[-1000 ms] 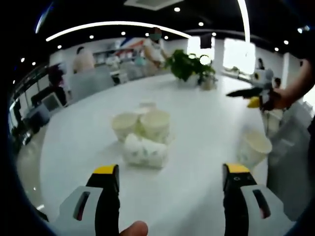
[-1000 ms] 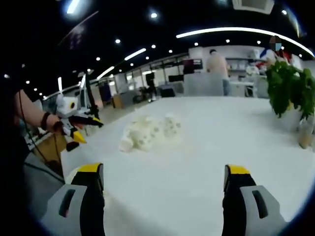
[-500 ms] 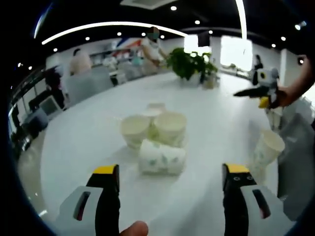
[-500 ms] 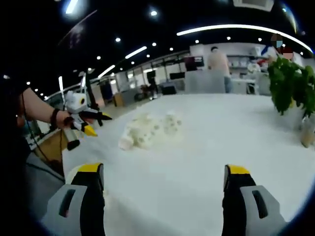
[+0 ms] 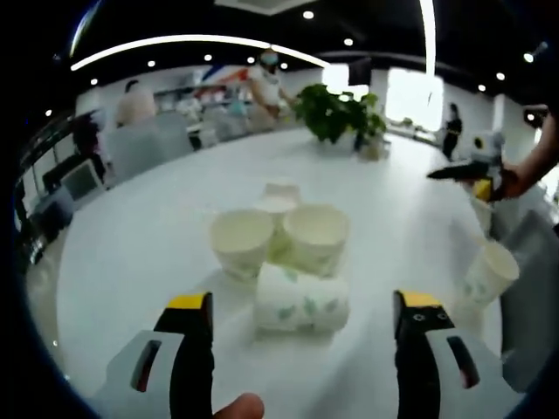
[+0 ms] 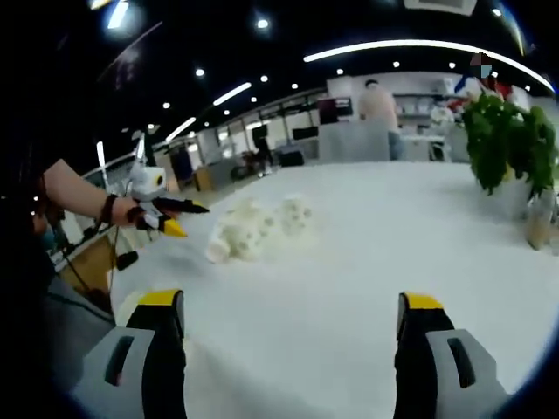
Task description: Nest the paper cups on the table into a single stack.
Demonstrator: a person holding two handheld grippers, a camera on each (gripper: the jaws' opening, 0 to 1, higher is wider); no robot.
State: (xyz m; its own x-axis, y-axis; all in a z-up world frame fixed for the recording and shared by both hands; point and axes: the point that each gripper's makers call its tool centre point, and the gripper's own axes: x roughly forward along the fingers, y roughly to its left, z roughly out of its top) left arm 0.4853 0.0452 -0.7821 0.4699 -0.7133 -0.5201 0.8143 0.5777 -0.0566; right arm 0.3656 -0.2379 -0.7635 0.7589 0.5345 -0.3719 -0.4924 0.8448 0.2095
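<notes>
A cluster of paper cups [image 5: 284, 240] is seen on the white table [image 5: 131, 262] ahead of the left gripper [image 5: 301, 310], whose jaws are spread wide with nothing held. One cup [image 5: 301, 303] lies on its side nearest the jaws; upright cups stand just behind it. A separate cup [image 5: 487, 272] stands near the table edge, below the right gripper [image 5: 467, 175]. In the right gripper view, the right gripper's jaws are likewise spread wide and empty over bare tabletop. A potted plant [image 6: 511, 153] is placed at the far side. Chairs and people are visible beyond the table.
</notes>
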